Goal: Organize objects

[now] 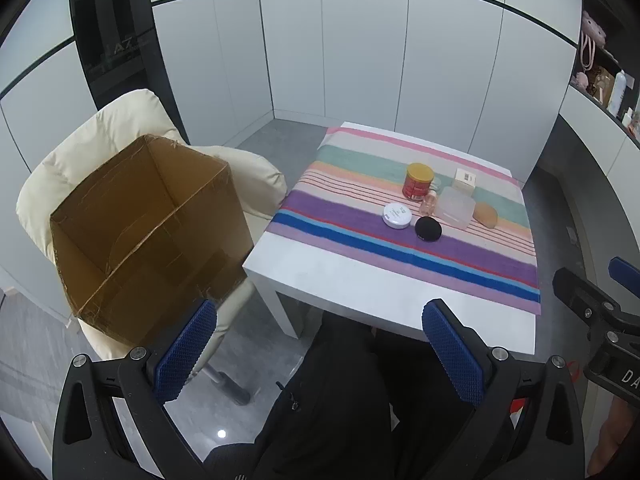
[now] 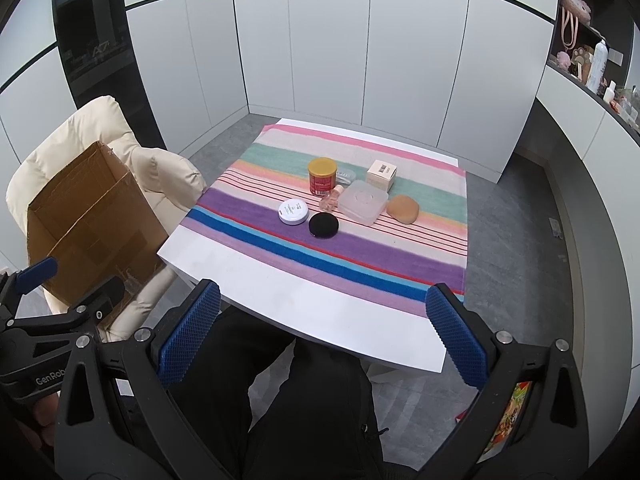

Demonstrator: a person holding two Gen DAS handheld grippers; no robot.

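Observation:
On the striped cloth [image 2: 360,256] of a white table [image 2: 320,312] stand a red can with a yellow lid [image 2: 321,176], a small pink bottle [image 2: 331,198], a white round tin [image 2: 293,211], a black round case [image 2: 323,224], a clear plastic box [image 2: 363,201], a tan sponge [image 2: 402,209] and a cream carton [image 2: 381,175]. The same group shows in the left wrist view around the can [image 1: 419,181]. An empty cardboard box [image 1: 152,232] rests on a cream chair [image 1: 80,152]. My left gripper [image 1: 320,356] and right gripper [image 2: 324,332] hang open before the table's near edge, holding nothing.
A person's dark-clothed legs [image 2: 312,400] sit under the table's near edge. White cabinet walls [image 2: 320,60] close off the back. A shelf [image 2: 592,64] with bags and bottles runs along the right. Grey floor [image 2: 520,220] lies to the right of the table.

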